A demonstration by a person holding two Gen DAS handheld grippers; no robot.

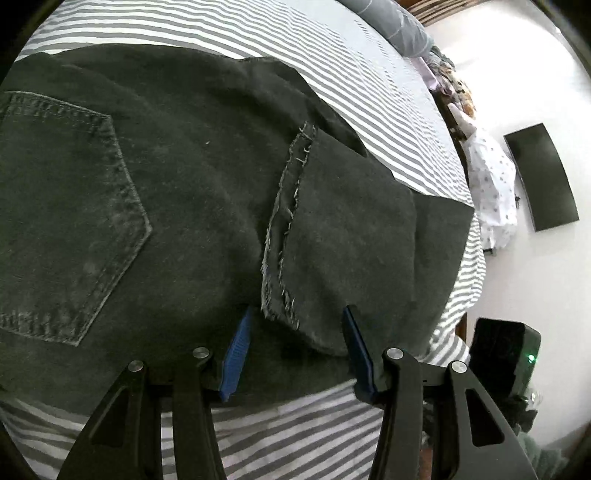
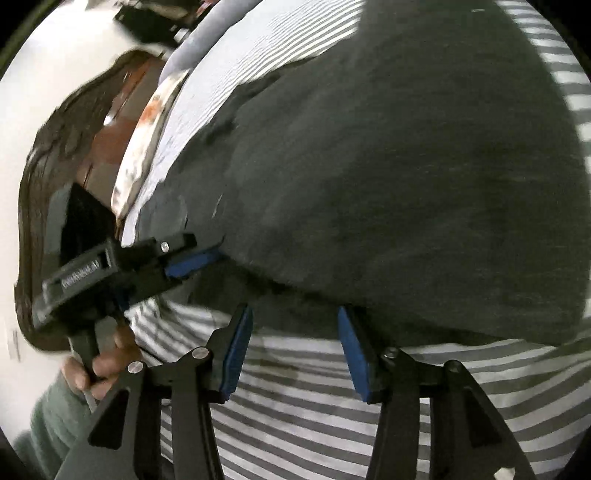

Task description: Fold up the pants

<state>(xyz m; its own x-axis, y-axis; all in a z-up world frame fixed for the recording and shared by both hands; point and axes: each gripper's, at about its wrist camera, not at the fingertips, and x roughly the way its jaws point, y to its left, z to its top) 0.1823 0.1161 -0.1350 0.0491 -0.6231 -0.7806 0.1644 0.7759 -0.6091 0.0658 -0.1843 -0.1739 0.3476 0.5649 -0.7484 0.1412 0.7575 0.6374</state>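
1. Blue-padded fingers of the left gripper (image 1: 295, 325) stand apart at the near edge of the dark pants (image 1: 166, 192); a frayed hem (image 1: 284, 229) lies between the pads, which do not press on it.
2. Beyond that claw the pants spread far and left, a stitched back pocket (image 1: 70, 218) at the left.
3. Released too, the right gripper (image 2: 295, 317) has its tips at the near edge of the pants (image 2: 388, 166), nothing clamped between them.
4. Its view, blurred, shows the left gripper (image 2: 192, 264) to the left, held by a hand (image 2: 99, 365), its pad against the cloth's edge.
5. Under everything lies a grey-and-white striped bedsheet (image 1: 280, 428), with a pillow (image 1: 391, 26) at the far end.
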